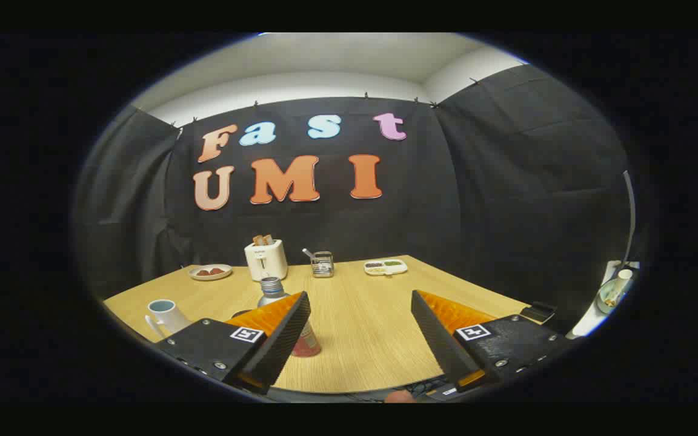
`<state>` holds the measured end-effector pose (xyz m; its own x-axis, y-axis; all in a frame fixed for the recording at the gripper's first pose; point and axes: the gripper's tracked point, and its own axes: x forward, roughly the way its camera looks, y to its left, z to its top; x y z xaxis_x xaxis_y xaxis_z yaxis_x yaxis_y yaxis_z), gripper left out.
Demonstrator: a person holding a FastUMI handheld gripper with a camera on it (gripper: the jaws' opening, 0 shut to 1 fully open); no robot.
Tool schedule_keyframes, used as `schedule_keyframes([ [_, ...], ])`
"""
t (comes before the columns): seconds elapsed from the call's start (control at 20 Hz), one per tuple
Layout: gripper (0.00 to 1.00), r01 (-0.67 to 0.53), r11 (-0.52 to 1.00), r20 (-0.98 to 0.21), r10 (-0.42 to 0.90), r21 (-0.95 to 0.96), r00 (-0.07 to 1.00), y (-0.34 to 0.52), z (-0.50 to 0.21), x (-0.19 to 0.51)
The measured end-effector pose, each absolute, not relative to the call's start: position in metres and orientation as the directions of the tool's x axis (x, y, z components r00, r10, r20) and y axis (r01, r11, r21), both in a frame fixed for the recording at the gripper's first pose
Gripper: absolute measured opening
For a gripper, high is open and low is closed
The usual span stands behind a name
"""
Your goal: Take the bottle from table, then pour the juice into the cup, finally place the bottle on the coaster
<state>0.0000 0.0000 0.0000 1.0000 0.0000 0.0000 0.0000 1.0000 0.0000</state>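
Gripper [361, 339] released, fingers wide apart over bench [361, 315]. Bottle [276, 303] stands partly behind left finger; cup [164, 313] left of bottle, toaster [265, 259] beyond bottle.

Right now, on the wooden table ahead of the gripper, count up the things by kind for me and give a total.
Drink containers: 2 - the silver-capped bottle with a red base behind the left finger, the white cup.
Appliances: 1 - the white toaster.
Dishes with food: 2 - the round plate, the white oblong tray.
Wire racks: 1 - the small metal rack.
Total: 6.
The gripper is open.
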Motion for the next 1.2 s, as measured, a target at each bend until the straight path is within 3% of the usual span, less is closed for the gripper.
schedule_keyframes([
  [1.2, 0.99, -0.053, 0.998, -0.029, 0.052, -0.02, 0.998, 0.019, -0.009, -0.002],
])
